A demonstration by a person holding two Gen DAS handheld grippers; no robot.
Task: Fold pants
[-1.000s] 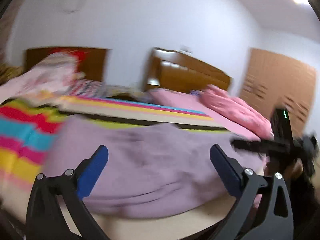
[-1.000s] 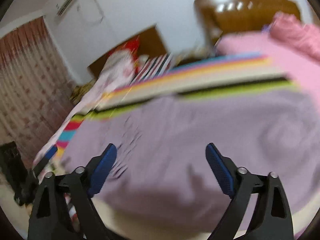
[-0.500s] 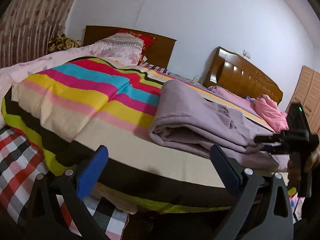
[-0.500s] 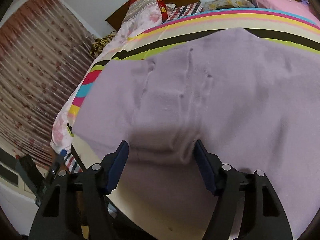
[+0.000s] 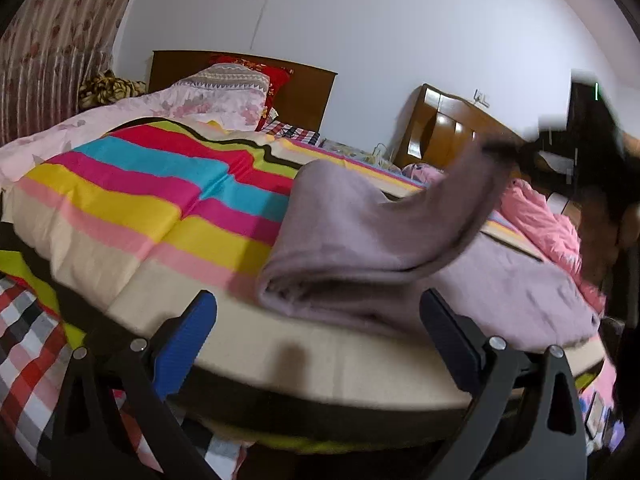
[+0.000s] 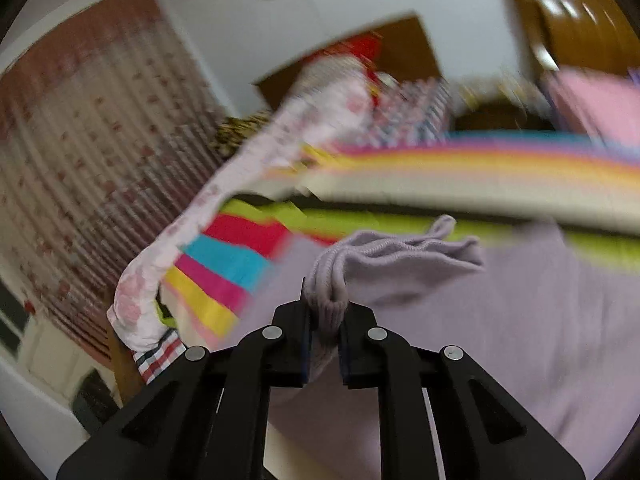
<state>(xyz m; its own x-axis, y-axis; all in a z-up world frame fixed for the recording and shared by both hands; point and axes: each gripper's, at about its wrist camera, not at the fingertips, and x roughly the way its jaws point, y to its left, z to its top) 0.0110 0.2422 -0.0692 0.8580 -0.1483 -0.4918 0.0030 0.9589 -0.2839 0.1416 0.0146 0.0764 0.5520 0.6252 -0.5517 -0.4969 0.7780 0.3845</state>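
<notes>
Lilac pants (image 5: 360, 240) lie partly folded on a striped quilt (image 5: 140, 196) near the bed's front edge. In the right wrist view my right gripper (image 6: 325, 320) is closing, its pads pressed on a ribbed edge of the pants (image 6: 332, 280), and it lifts that cloth above the bed. The left wrist view shows the same gripper (image 5: 504, 148) at the upper right, with the cloth stretched up to it. My left gripper (image 5: 316, 332) stands open in front of the bed's edge, just short of the folded bundle, with nothing between its fingers.
A pink floral quilt and pillows (image 5: 200, 96) sit at the bed's head by a dark headboard (image 5: 312, 88). A second bed with pink bedding (image 5: 536, 216) stands to the right. A checked sheet (image 5: 28, 344) hangs at the lower left. A curtain (image 6: 80, 160) covers the left wall.
My right gripper has shut on the pants' edge and risen, pulling the cloth up. My left gripper has sunk a little and come closer to the bed's edge, still open.
</notes>
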